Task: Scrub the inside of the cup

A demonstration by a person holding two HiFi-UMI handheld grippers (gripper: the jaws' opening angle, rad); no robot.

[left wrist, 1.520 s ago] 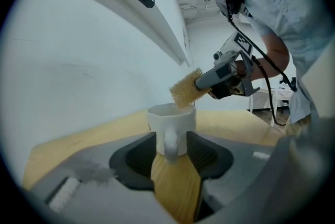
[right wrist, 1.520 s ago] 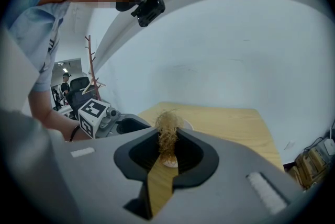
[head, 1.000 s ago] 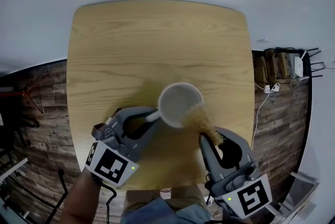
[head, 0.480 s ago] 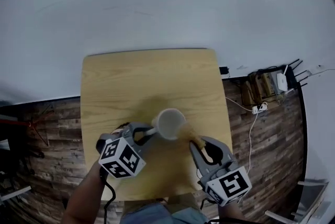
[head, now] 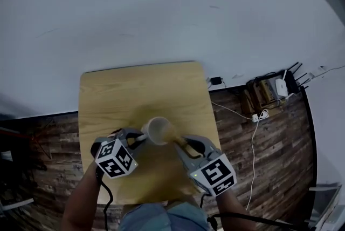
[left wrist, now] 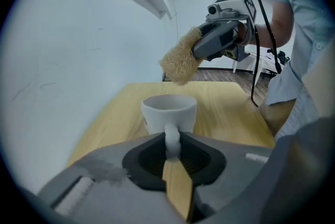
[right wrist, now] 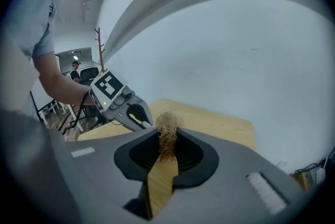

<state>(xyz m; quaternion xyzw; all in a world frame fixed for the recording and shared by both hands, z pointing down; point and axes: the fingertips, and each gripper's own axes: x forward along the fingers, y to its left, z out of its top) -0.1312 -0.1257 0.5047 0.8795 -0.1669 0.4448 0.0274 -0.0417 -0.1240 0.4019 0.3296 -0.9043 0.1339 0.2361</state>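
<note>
A white cup (head: 157,130) is over the middle of the wooden table (head: 124,95). My left gripper (head: 141,138) is shut on the cup's handle (left wrist: 171,136), which sits upright between the jaws, the cup body (left wrist: 168,112) just beyond them. My right gripper (head: 181,142) is shut on a tan fibrous scrubber (head: 173,137), whose tuft (right wrist: 167,131) sticks out past the jaws. In the left gripper view the scrubber (left wrist: 180,62) hangs above the cup's rim, to its right, outside the cup. The cup's base is hidden by the gripper body.
The table stands against a white wall (head: 161,19). Dark plank floor (head: 259,154) lies to its right, with cables and a power strip (head: 262,114). A person's sleeve (left wrist: 298,50) fills the right of the left gripper view.
The head camera has pulled back and tilted up, so table, cup and grippers look smaller and more wall shows. Both grippers keep their hold; the scrubber stays by the cup's right rim.
</note>
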